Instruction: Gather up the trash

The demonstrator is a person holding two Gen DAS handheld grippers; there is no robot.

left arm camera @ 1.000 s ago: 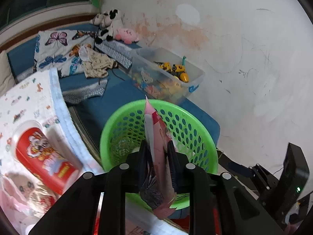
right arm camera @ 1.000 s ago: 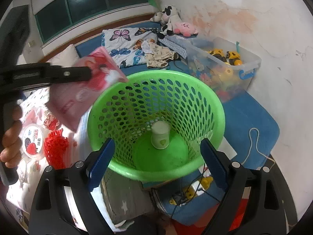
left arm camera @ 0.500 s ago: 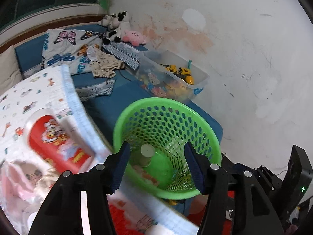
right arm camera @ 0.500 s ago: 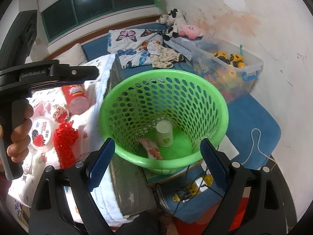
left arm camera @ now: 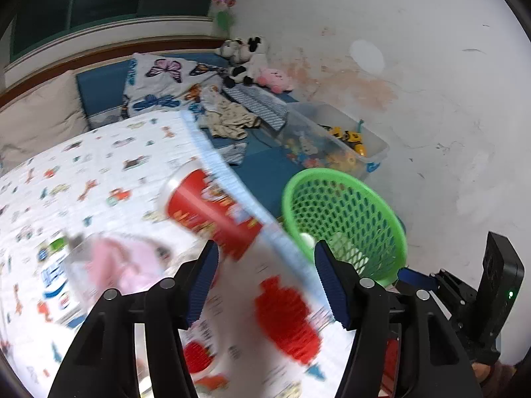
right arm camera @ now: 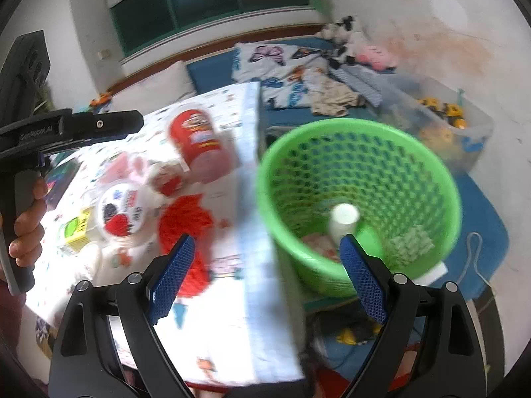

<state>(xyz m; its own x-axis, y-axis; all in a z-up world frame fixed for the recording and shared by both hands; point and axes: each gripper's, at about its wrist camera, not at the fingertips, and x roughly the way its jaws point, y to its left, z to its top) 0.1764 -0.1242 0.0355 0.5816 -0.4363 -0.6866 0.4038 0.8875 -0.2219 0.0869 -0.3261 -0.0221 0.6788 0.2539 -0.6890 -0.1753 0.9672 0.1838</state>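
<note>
Left claw: tilted downward over the printed sheet; its jaws have just been opening and now stand parted with nothing between them.
Left hand: seen only from the right wrist view, fingers wrapped round the grey handle at the left edge, with the claw's dark arm reaching level across the sheet.
Right claw: also angled downward, jaws spread wide and empty, straddling the edge of the sheet and the rim of the green basket.
Trash in basket: a white cup stands upright on the basket floor, with a pinkish wrapper lying just beside it; pale crumpled material lies to the cup's other side.
Trash still out: a red canister lies on its side on the sheet near the edge; a red mesh piece lies closer to the left claw; a round lidded tub and a small yellow-green box lie further left.
Left view only: the right gripper's dark body at the lower right, with a green light.
Right view only: the inside of the basket down to its floor.
Sharpness: both views blurred near the sheet.
</note>
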